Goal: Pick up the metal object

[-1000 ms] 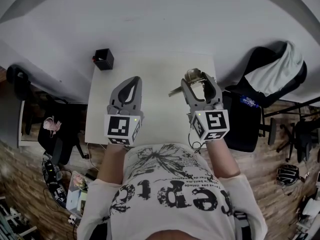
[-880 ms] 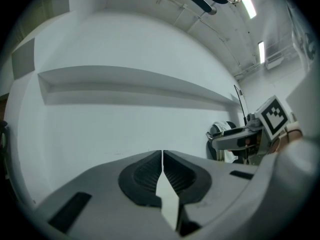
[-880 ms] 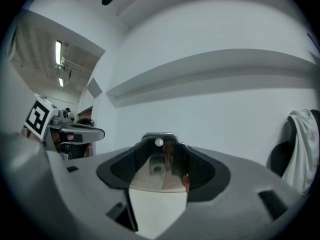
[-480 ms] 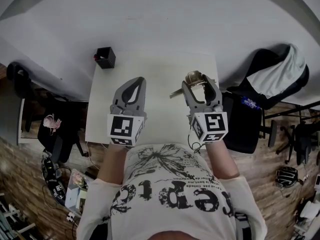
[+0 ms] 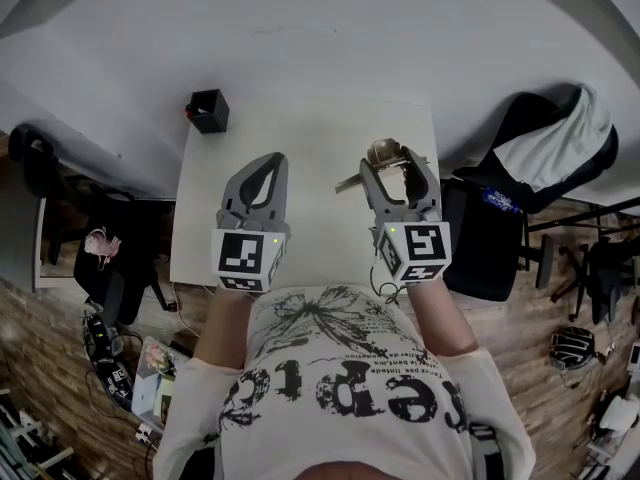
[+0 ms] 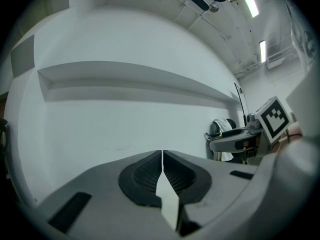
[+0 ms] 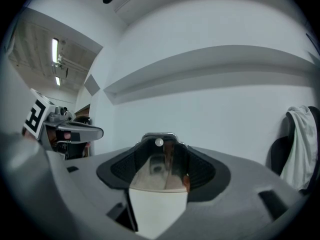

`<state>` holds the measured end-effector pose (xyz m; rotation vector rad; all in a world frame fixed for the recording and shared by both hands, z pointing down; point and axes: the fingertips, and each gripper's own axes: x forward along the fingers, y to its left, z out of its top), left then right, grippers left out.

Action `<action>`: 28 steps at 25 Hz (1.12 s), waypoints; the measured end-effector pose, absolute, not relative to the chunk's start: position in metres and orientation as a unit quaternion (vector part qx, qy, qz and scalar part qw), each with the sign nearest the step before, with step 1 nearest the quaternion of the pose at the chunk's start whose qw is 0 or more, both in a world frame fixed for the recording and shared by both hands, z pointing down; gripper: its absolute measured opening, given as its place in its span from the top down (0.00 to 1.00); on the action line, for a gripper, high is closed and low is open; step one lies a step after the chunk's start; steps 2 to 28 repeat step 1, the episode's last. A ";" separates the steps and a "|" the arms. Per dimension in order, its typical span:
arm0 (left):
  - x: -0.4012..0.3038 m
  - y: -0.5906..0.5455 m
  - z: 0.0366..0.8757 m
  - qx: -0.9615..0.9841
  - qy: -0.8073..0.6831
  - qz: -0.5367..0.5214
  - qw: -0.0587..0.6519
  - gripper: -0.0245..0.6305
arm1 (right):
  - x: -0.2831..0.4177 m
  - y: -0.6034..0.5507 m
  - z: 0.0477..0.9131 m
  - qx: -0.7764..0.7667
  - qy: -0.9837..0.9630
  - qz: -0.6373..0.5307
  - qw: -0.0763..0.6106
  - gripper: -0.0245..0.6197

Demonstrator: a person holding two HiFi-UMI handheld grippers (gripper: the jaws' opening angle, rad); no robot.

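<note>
A shiny metal object (image 5: 385, 158), shaped like a door handle with a plate and a lever sticking out to the left, is held above the white table (image 5: 310, 148). My right gripper (image 5: 397, 168) is shut on its plate (image 7: 159, 159), which fills the gap between the black pads. My left gripper (image 5: 263, 173) hovers over the table's left half with its jaws pressed together and nothing in them; the same shut jaws (image 6: 162, 161) show in the left gripper view.
A small black box (image 5: 208, 111) stands at the table's far left corner. A black chair (image 5: 540, 148) draped with a white cloth stands to the right of the table. Cables and clutter lie on the floor at the left.
Both grippers have barely shifted; the right one still holds the metal object at about the same height.
</note>
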<state>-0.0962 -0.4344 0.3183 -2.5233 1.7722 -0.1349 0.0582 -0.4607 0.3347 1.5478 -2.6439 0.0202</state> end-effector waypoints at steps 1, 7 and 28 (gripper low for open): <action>-0.097 -0.435 0.318 -0.817 0.574 -0.043 0.029 0.95 | 0.057 -0.461 0.335 0.505 -0.862 0.007 0.039 0.53; -0.097 -0.435 0.318 -0.817 0.574 -0.043 0.029 0.95 | 0.057 -0.461 0.335 0.505 -0.862 0.007 0.039 0.53; -0.097 -0.435 0.318 -0.817 0.574 -0.043 0.029 0.95 | 0.057 -0.461 0.335 0.505 -0.862 0.007 0.039 0.53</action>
